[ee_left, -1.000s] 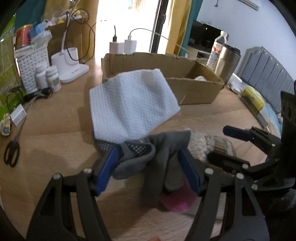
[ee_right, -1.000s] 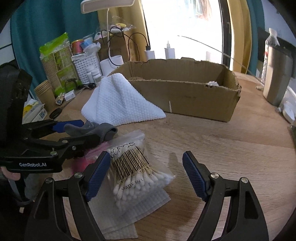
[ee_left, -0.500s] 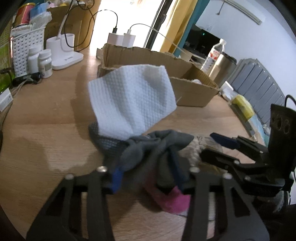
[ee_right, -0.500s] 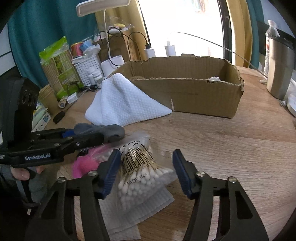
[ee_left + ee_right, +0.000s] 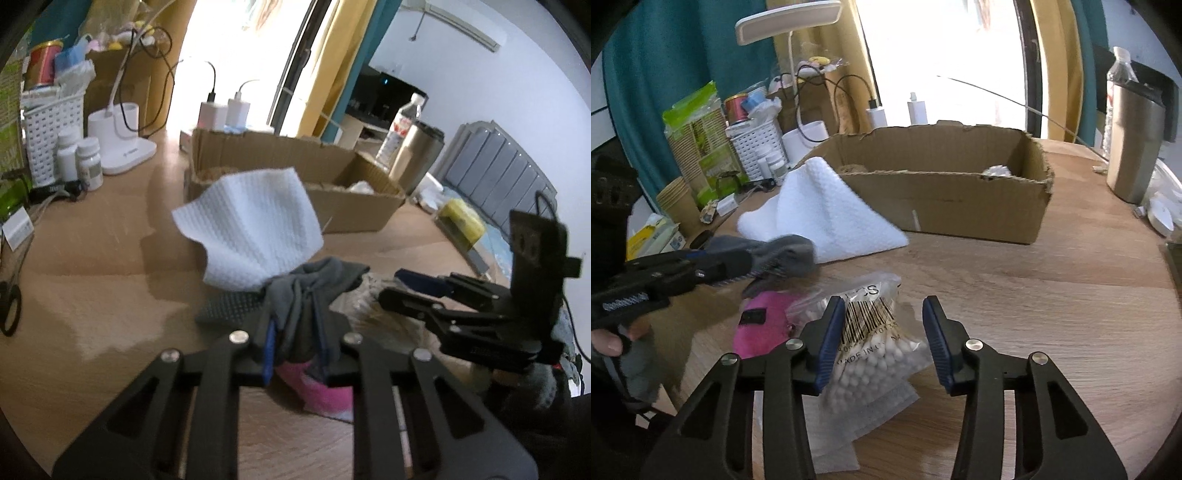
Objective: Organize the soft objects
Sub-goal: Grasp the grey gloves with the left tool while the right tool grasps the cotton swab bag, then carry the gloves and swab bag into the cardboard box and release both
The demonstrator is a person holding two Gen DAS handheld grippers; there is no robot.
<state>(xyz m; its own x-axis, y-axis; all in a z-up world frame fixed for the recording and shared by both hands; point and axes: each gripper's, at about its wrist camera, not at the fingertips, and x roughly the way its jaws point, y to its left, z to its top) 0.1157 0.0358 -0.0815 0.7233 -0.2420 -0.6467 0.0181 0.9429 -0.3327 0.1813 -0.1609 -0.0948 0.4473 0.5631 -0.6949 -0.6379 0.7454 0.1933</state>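
Observation:
My left gripper (image 5: 295, 332) is shut on a grey sock (image 5: 314, 284) and holds it just above the table; it also shows in the right wrist view (image 5: 783, 254). A pink cloth (image 5: 761, 325) lies under it. A white textured cloth (image 5: 255, 232) leans against the cardboard box (image 5: 945, 199). My right gripper (image 5: 886, 332) is partly open, its fingers either side of a plastic bag of cotton swabs (image 5: 871, 347) on thin white sheets.
The open cardboard box holds a small white item (image 5: 997, 170). A steel tumbler (image 5: 1134, 147) and water bottle stand at right. A white basket (image 5: 757, 147), pill bottles (image 5: 79, 158), lamp base, chargers and scissors (image 5: 11, 310) sit at left.
My left gripper closed on the grey sock and lifted it off the pink cloth. My right gripper narrowed around the cotton swab bag.

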